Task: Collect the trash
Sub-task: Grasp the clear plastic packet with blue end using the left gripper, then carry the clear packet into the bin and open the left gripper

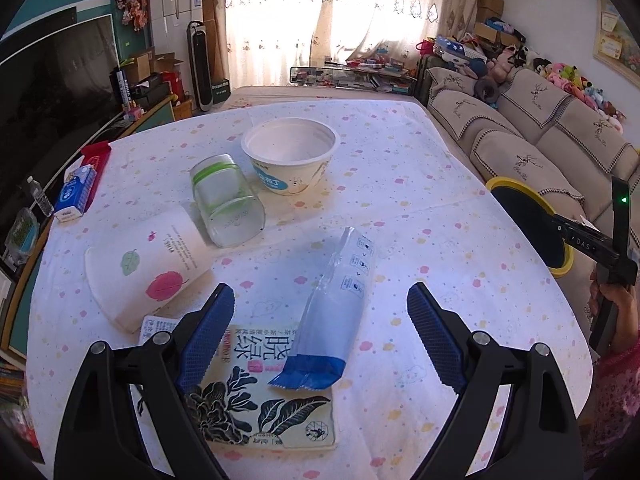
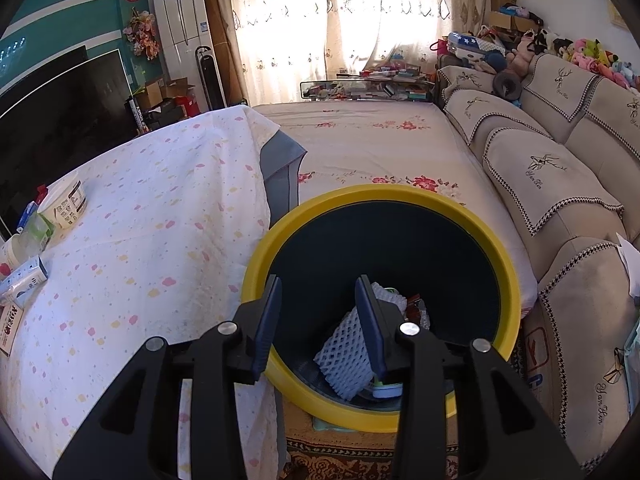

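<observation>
On the table with the spotted cloth (image 1: 420, 208), your left gripper (image 1: 320, 340) stands wide open and holds nothing; the blue and white wrapper (image 1: 336, 304) lies between its fingers, but neither pad touches it. That wrapper rests partly on a flat tea packet (image 1: 276, 408) printed with dark leaves. Farther out lie a paper cup (image 1: 148, 268) on its side, a clear plastic cup (image 1: 226, 204) also tipped over, and an upright white bowl (image 1: 290, 156). A small blue box (image 1: 74, 196) sits near the table's left edge. Your right gripper (image 2: 318, 324) hangs over the yellow-rimmed bin (image 2: 400, 196) beside the table, its jaws partly open and empty. A white foam net (image 2: 348, 356) lies inside the bin with other scraps.
</observation>
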{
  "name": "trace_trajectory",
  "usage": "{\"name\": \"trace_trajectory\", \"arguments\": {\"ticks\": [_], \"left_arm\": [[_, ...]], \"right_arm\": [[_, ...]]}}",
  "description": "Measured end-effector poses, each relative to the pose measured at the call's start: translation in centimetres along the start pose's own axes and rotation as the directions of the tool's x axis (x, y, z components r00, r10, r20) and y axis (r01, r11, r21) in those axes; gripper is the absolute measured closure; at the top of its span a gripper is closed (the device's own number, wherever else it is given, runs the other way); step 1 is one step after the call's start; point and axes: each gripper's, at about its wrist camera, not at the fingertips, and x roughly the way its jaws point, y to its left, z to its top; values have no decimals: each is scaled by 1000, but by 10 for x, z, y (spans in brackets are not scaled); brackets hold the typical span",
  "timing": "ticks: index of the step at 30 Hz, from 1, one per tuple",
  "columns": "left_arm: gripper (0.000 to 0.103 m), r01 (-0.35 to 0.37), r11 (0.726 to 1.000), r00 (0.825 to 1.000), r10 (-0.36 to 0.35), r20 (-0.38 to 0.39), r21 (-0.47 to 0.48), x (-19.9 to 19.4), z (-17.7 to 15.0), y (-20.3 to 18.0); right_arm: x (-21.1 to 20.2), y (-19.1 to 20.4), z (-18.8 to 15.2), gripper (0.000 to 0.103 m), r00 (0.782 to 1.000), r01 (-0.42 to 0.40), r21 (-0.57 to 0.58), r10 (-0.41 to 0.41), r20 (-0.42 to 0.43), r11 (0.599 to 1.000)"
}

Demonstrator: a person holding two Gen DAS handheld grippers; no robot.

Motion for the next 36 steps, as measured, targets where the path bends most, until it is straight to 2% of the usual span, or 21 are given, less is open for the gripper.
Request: {"name": "trace_trajectory", "arguments": {"ticks": [6,10,13,15,16,26,31,36], "left_arm": [[32,5,1000,997,-2,-71,31,27,6,-8],[39,-5,999,994,10,-109,40,39,8,-10],[52,-2,999,992,7,-123,39,44,9,-10],[69,-5,999,992,10,-127,40,45,10,-10],[73,3,999,992,1,-128,32,45,11,-9],[74,74,997,997,-72,-38,34,12,19,-29],[74,148,986,989,-149,0,78,-1,29,-70],[74,230,963,973,-229,-25,138,15,48,-127]], "right_arm": [[4,2,1,66,1000,-11,0,11,-7,1000],[6,-2,0,66,1000,-14,13,15,-11,1000],[7,-3,-2,66,1000,-14,19,14,-13,1000],[7,-4,-3,66,1000,-14,23,15,-14,1000],[6,-4,-3,66,1000,-15,25,16,-14,1000],[-12,-8,-1,66,999,-32,47,30,34,998],[-35,-17,0,66,996,-30,60,25,80,998],[-60,-34,-2,66,993,3,62,-11,120,998]]}}
